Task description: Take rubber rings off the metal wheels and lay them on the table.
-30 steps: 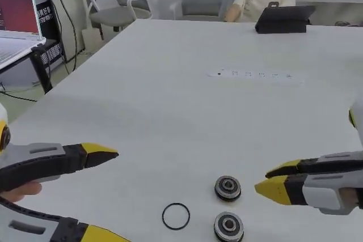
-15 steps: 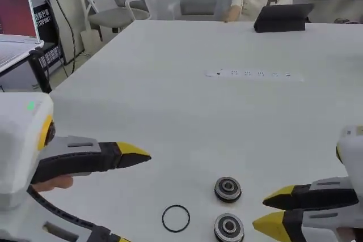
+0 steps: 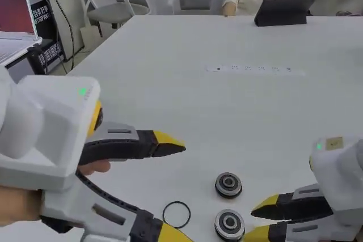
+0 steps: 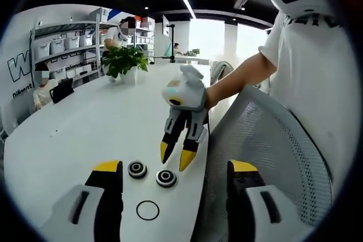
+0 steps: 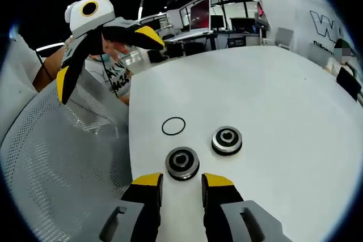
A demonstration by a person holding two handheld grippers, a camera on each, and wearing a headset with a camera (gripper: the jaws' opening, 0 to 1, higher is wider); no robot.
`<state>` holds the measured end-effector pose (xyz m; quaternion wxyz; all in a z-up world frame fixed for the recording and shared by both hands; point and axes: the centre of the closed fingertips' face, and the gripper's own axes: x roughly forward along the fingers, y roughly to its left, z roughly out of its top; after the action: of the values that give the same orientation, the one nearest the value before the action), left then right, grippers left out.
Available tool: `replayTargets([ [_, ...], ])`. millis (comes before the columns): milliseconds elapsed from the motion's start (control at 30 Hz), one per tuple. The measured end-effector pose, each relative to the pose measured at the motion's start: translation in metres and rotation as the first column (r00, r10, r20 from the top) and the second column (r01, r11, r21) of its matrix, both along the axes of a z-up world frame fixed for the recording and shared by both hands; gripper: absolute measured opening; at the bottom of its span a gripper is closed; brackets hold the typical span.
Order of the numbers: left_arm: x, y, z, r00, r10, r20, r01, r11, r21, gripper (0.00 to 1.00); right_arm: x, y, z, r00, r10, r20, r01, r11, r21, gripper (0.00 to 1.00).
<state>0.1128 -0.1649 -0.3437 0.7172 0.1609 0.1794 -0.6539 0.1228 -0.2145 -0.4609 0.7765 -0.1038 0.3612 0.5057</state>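
Left claw [image 3: 176, 192]: jaws spread wide, nothing between them; hangs above the table [image 3: 187, 100] by its near edge.
Right claw [image 5: 182, 188]: jaws set to a narrow gap, empty; tips point at the near wheel [image 5: 182, 162], just short of it, not touching.
Loose ring [image 3: 176, 215]: thin black loop, flat on the table close to the near edge, left of both wheels and apart from them.
Near wheel: lies flat, hard by the near edge; dark outer band.
Far wheel [image 3: 228, 185]: lies flat just beyond the near wheel, small gap between them.
Done: one ring off and laid down, by the look of it.
To do: probably at least one ring to pull. Cannot tell which wheel is already bare. Near wheel looks like the next target.
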Motion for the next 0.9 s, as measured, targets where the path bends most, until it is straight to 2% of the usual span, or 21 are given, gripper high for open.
replayTargets([
  [167,0.006,-0.015,-0.004,1.000,-0.020,0.000,0.020,1.000,-0.013,0.62,0.000,0.004,-0.007,0.999,0.026,0.019,-0.025,0.999,-0.026,0.25],
  [267,0.015,-0.022,-0.021,1.000,-0.014,0.022,0.014,1.000,0.010,0.54,-0.002,0.006,-0.012,0.999,0.043,0.021,-0.042,0.998,-0.037,0.25],
  [300,0.016,-0.024,-0.026,1.000,-0.019,0.020,0.018,1.000,0.017,0.52,-0.002,0.007,-0.012,0.999,0.047,0.027,-0.046,0.998,-0.041,0.25],
  [433,0.014,-0.034,-0.045,0.999,-0.046,-0.020,0.046,0.998,0.039,0.50,-0.002,0.008,-0.015,0.998,0.049,0.048,-0.046,0.998,-0.050,0.26],
  [633,0.018,-0.044,-0.065,0.998,-0.061,-0.028,0.063,0.996,0.061,0.44,-0.001,0.008,-0.016,0.996,0.049,0.071,-0.045,0.998,-0.050,0.25],
  [700,0.019,-0.044,-0.077,0.998,-0.058,-0.026,0.060,0.995,0.085,0.43,0.000,0.009,-0.017,0.995,0.052,0.082,-0.048,0.998,-0.051,0.25],
  [800,0.019,-0.045,-0.087,0.998,-0.055,-0.024,0.057,0.994,0.088,0.41,0.002,0.009,-0.016,0.994,0.054,0.093,-0.049,0.998,-0.050,0.23],
  [900,0.021,-0.044,-0.095,0.998,-0.052,-0.031,0.055,0.994,0.098,0.34,0.002,0.009,-0.017,0.994,0.049,0.093,-0.045,0.998,-0.048,0.23],
])
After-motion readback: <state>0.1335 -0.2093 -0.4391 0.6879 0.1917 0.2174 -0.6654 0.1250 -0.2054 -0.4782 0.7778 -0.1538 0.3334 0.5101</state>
